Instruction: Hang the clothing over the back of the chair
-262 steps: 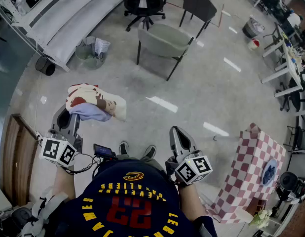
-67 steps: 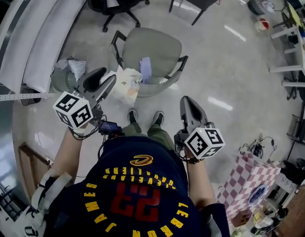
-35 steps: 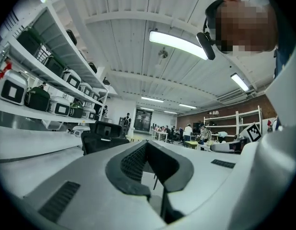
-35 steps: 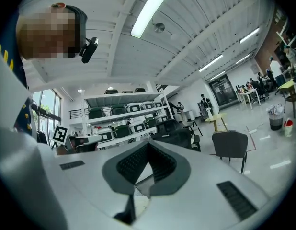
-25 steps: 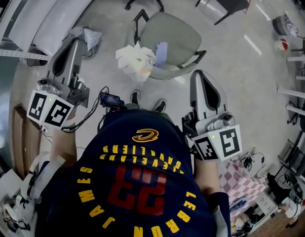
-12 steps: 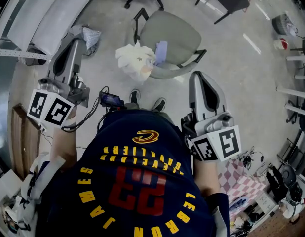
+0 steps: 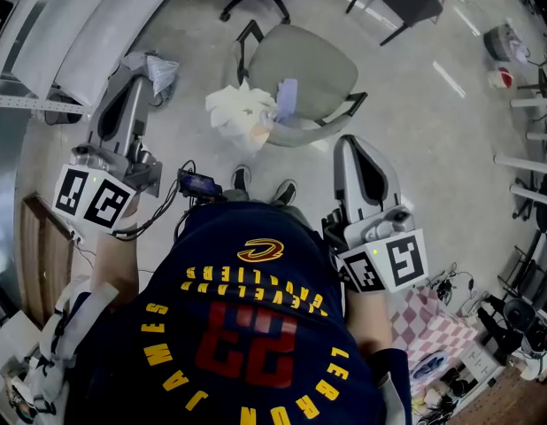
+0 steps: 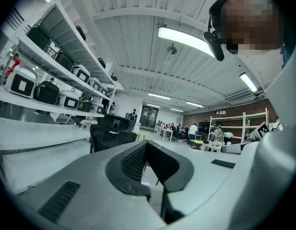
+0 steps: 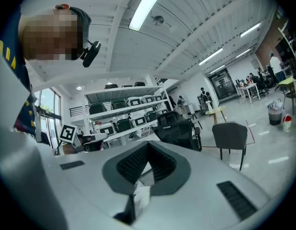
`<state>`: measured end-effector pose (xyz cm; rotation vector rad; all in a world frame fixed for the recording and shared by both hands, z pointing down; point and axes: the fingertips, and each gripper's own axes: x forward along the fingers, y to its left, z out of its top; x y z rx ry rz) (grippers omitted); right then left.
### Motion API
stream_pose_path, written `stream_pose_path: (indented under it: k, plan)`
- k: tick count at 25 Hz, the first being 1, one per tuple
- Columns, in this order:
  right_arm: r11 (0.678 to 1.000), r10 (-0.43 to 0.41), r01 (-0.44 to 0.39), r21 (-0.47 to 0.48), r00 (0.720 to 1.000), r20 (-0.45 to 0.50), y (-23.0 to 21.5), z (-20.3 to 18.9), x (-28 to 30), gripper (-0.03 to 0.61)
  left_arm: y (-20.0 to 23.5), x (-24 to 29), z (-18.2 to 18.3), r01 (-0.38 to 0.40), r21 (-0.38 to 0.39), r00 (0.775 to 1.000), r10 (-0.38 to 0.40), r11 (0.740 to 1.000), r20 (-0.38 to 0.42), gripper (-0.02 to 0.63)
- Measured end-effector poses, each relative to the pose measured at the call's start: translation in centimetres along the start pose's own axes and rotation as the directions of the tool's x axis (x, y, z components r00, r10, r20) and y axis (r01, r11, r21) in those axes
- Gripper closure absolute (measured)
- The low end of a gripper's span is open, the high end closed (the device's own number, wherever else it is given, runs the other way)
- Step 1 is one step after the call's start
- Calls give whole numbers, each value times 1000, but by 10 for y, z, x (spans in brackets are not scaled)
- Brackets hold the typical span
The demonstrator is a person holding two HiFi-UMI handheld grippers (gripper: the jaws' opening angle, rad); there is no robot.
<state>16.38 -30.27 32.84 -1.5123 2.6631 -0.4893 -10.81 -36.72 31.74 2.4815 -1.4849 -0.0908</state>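
Clothing (image 7: pixel 245 113) has left the left gripper (image 7: pixel 134 71) and now lies bunched over the back of the chair (image 7: pixel 304 65), twd its left end, w/ a pale-blue part on the seat side. Left gripper is drawn back, well apart, jaws shut, nothing between. Right gripper (image 7: pixel 349 147) is near the chair, not touching, jaws together; small white scrap at their root, unclear what. Hang looks done; lumpy drape could slip.

Grey chair (image 7: pixel 319 65) on floor (image 7: pixel 424 158); clothing (image 7: pixel 241 113) draped over backrest.
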Motion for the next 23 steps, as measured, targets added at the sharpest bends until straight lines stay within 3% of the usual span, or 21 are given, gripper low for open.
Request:
stream_pose_path:
  k: [16,23]
  plan:
    - [1000,-12,12,4,1000,-6,2,-6,-1,588,7,2,-11,1,-5,1000,-1,1000,-16,611]
    - [1000,-20,20,15,1000,-13,3,-4,-1,588,43,8,-31,-75,30,995,76,997,-62,611]
